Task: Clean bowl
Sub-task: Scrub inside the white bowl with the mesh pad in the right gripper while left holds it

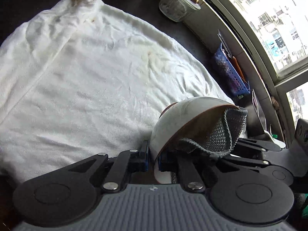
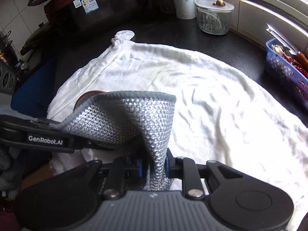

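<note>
Scrubbing step, judged midway: you are pinching the rim of the brown-lined bowl (image 1: 184, 123) with the left tongs (image 1: 153, 163), nearly closed on it, tipping it on edge just above the white towel (image 1: 86, 80) covering the counter (image 2: 173, 32). You are gripping the grey mesh dishcloth (image 2: 132, 121) tightly in the right tongs (image 2: 154, 168), pressing it into the bowl's mouth. Next, you should be sweeping the cloth around the interior while bracing the bowl.
</note>
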The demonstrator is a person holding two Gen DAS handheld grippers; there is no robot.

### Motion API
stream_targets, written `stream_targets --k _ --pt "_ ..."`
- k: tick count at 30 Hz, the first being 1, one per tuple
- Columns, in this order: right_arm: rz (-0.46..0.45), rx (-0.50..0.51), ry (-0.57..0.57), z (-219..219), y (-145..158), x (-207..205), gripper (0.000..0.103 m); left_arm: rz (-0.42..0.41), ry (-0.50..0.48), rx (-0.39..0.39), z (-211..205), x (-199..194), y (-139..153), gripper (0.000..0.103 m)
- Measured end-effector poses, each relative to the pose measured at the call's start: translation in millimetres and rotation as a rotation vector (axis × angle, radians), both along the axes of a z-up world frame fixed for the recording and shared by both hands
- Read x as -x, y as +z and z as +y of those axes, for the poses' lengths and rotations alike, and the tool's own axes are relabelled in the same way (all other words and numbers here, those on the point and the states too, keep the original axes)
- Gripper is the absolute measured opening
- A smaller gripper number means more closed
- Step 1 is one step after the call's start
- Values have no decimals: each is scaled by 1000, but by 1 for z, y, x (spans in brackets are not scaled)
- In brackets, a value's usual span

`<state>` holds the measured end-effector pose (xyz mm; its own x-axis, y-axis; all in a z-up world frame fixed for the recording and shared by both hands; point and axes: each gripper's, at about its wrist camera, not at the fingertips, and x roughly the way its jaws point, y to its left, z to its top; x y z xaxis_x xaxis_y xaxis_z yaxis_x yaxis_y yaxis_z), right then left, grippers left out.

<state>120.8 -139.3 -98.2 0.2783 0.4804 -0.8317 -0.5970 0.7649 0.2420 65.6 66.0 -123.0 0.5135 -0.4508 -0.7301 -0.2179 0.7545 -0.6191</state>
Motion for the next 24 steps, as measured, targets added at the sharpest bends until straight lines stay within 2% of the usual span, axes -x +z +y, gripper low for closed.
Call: stream_targets --k 6,12,15,17,19,24 --pt "6 -3 -13 2 1 3 24 56 80 143 13 1 -11 8" --pt "8 -15 -29 -1 7 4 26 119 93 278 13 2 -24 9" --pt "5 -13 -31 -2 8 4 26 72 35 177 3 0 -12 9" --pt "6 -19 -41 -4 7 3 25 31 0 80 -4 -2 0 10" --pt "2 -29 -61 -9 7 2 22 -1 -21 10 -7 -3 10 11" --pt "-15 -76 -120 -28 19 -2 16 -38 2 0 1 -7 19 11"
